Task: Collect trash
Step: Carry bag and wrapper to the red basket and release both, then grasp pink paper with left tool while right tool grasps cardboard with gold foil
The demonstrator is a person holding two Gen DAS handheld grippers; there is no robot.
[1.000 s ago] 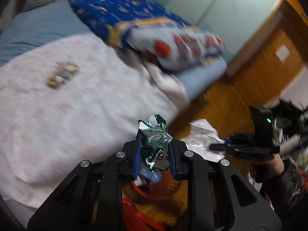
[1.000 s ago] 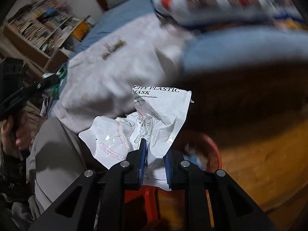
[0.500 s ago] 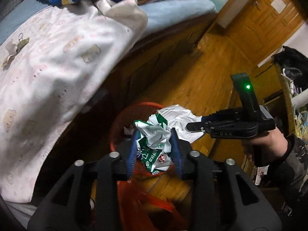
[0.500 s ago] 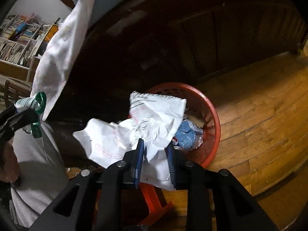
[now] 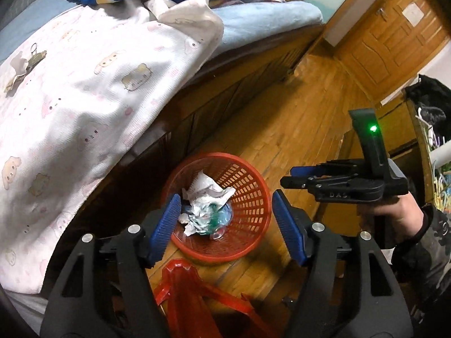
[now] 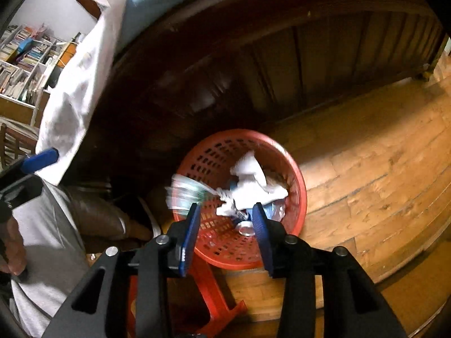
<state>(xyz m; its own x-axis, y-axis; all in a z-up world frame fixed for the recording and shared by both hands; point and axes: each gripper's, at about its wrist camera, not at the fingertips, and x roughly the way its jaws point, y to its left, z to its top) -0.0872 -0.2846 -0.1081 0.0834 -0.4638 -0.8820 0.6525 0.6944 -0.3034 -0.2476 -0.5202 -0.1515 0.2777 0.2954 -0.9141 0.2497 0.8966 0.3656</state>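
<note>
Change: both wrappers, clamped a second ago, now lie in or fall into the red basket (image 5: 248,197).
Left gripper (image 5: 225,219): jaws just opened, released, empty.
Right gripper (image 6: 225,233): jaws just opening, empty.
White wrapper (image 5: 207,197): inside basket.
Green wrapper (image 6: 186,190): blurred, dropping at rim.
Technique: release directly above the basket's mouth; keep jaws apart while withdrawing.
Remaining: small litter (image 5: 25,67) on bed.

My left gripper (image 5: 224,225) and right gripper (image 6: 228,232) are opening; both wrappers (image 5: 207,207) are dropping into the basket (image 5: 251,222).
</note>
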